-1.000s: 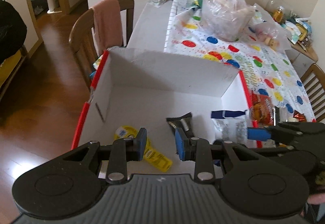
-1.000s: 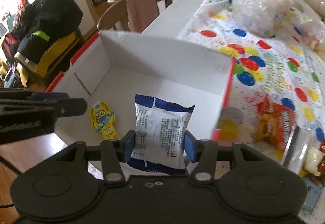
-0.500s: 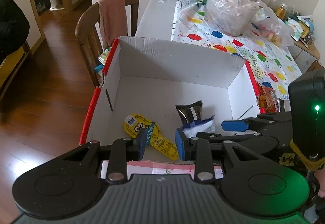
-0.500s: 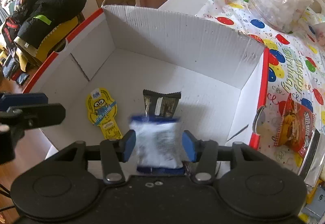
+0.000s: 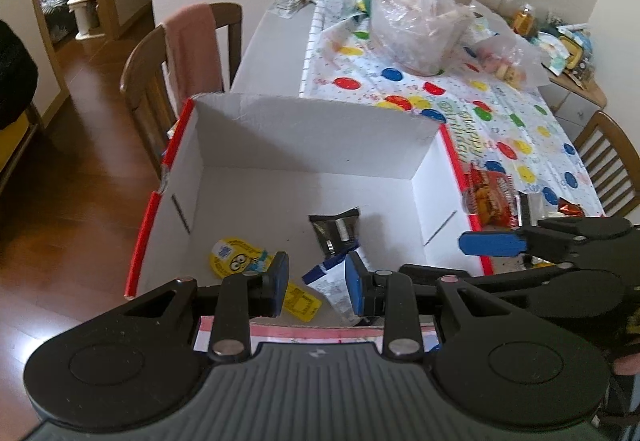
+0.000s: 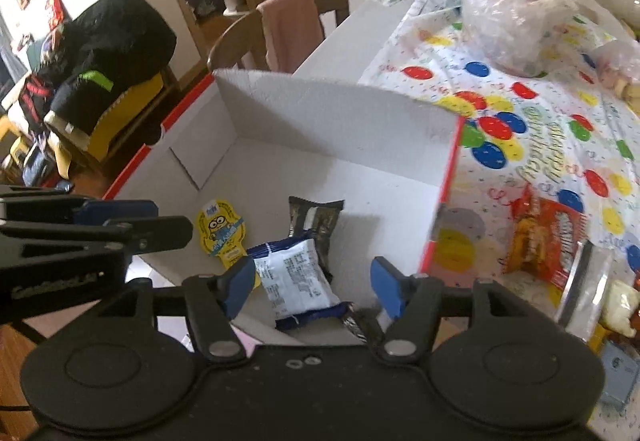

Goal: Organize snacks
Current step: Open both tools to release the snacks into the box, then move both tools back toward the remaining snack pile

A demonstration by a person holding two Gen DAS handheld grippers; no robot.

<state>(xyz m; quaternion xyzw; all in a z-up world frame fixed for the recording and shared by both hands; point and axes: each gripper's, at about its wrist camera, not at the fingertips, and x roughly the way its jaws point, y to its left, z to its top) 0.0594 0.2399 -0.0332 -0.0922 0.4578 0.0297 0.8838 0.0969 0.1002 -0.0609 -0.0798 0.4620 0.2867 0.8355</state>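
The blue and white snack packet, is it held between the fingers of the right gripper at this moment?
No. The blue and white snack packet lies on the floor of the white box, and the right gripper is open above it.

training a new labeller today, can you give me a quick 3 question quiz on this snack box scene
1. True or false: the right gripper is holding the blue and white packet.
2. How many snacks lie inside the white box? A) one B) three C) five
3. Fill in: the red and orange snack bag lies on the spotted tablecloth, ______ the box.

Key
1. False: its fingers are spread and the packet lies on the box floor.
2. B: the yellow cartoon packet, the dark wrapper and the blue and white packet.
3. outside
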